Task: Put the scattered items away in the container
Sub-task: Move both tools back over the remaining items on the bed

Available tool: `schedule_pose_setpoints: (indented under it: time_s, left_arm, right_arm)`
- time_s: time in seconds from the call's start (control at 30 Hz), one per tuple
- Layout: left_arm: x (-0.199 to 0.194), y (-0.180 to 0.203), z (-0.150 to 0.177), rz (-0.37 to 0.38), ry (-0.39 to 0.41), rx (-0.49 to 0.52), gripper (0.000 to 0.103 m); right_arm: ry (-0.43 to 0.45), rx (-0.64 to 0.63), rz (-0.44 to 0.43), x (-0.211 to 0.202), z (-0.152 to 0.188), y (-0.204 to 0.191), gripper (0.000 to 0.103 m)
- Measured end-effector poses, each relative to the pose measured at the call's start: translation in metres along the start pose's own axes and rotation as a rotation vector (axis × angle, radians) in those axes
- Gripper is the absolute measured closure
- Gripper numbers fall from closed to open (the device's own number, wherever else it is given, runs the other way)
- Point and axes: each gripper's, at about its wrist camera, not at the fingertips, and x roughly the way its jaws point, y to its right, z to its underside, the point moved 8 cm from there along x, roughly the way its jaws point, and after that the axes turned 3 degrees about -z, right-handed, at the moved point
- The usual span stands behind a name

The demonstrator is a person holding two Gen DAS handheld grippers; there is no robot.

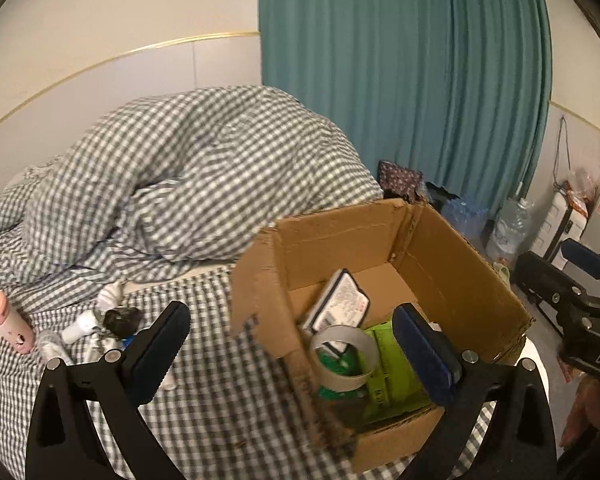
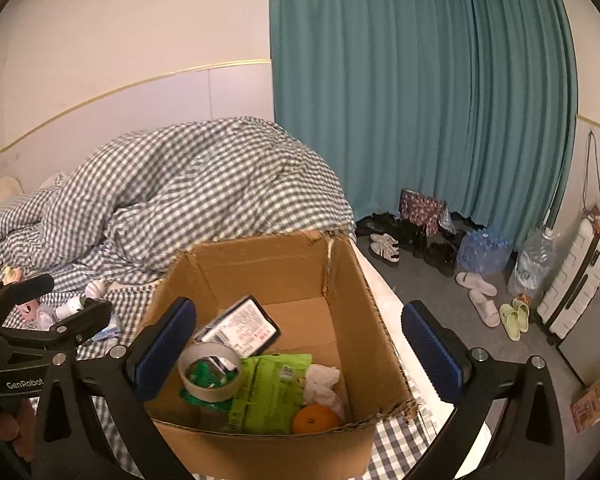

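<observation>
A brown cardboard box [image 1: 340, 236] [image 2: 260, 264] stands open on the checked bed. Inside lie a tape roll [image 1: 340, 380] [image 2: 210, 390], a green packet [image 1: 396, 376] [image 2: 272, 388], a black printed pack [image 1: 340, 304] [image 2: 240, 326], a white tissue [image 2: 322, 380] and an orange [image 2: 314, 420]. Left of the box a pink bottle [image 1: 10, 324], a white bottle [image 1: 80, 326] and a dark lump [image 1: 122, 320] are scattered on the sheet. My left gripper [image 1: 290, 320] hangs open over the box's left wall, holding nothing. My right gripper [image 2: 300, 314] is open and empty above the box.
A heaped checked duvet [image 1: 204, 168] fills the bed behind the box. To the right the bed ends; the floor there holds shoes [image 2: 384, 246], slippers [image 2: 480, 300], packed water bottles [image 2: 484, 254] and a white suitcase [image 2: 576, 280]. A teal curtain [image 2: 420, 100] hangs behind.
</observation>
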Motion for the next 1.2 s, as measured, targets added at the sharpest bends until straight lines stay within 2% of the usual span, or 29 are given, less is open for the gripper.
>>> schedule_pose_setpoints:
  time_s: [0.33, 0.67, 1.2]
  left_arm:
    - [-0.045, -0.063, -0.003, -0.063, 0.053, -0.06, 0.0]
    - [-0.091, -0.146, 0.004, -0.173, 0.096, -0.119, 0.0]
    - [-0.119, -0.273, 0.047, -0.316, 0.063, -0.239, 0.0]
  right_arm:
    - [0.045, -0.054, -0.019, -0.027, -0.018, -0.053, 0.0]
    - [0.072, -0.106, -0.102, -0.042, -0.024, -0.125, 0.0]
    - [0.031, -0.218, -0.23, -0.02, -0.006, -0.252, 0.0]
